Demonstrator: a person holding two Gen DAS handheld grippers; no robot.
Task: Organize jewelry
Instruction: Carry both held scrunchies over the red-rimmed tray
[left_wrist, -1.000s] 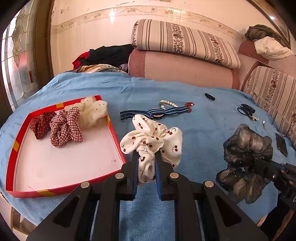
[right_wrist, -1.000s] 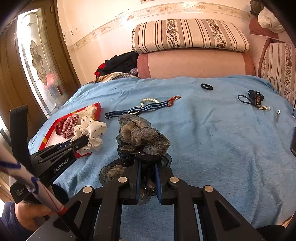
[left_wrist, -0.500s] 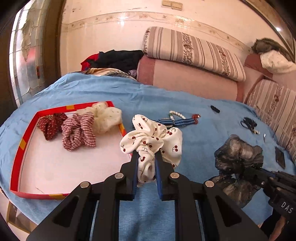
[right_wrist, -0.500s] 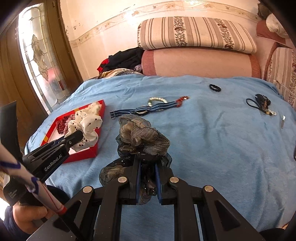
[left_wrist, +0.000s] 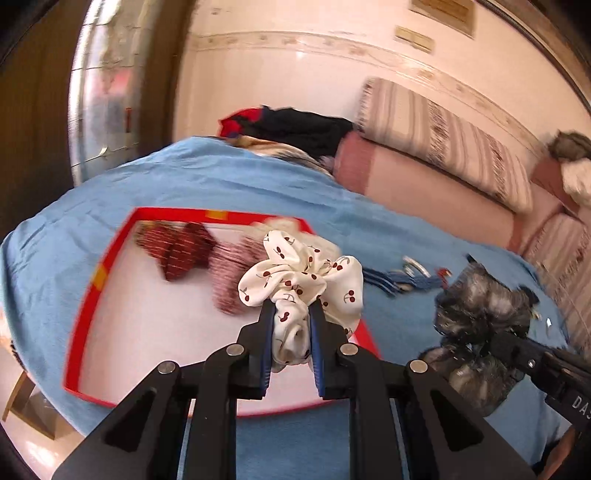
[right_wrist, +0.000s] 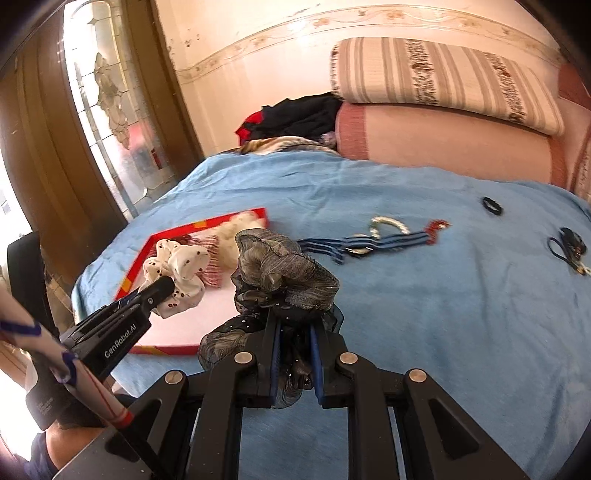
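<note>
My left gripper (left_wrist: 290, 306) is shut on a white cherry-print scrunchie (left_wrist: 295, 280) and holds it above the right part of the red-rimmed white tray (left_wrist: 107, 266). In the tray lie a dark red scrunchie (left_wrist: 177, 254), a red-checked scrunchie (left_wrist: 231, 280) and a cream one, mostly hidden. My right gripper (right_wrist: 294, 326) is shut on a grey-black mesh scrunchie (right_wrist: 280, 273), raised over the blue cloth just right of the tray (right_wrist: 207, 225). The right wrist view also shows the left gripper (right_wrist: 157, 291) with the white scrunchie (right_wrist: 177, 269) over the tray.
On the blue cloth (right_wrist: 424, 314) lie a blue striped band (right_wrist: 369, 245) with a pearl bracelet (right_wrist: 388, 223), a small black hair tie (right_wrist: 492, 205) and dark hair accessories (right_wrist: 570, 247). A striped cushion (right_wrist: 443, 77) and clothes pile (right_wrist: 295, 118) sit behind. A glass door (right_wrist: 107, 107) stands left.
Both grippers have swung left toward the tray, each keeping its scrunchie. The white scrunchie now hangs over the tray's interior instead of beside its right rim.
</note>
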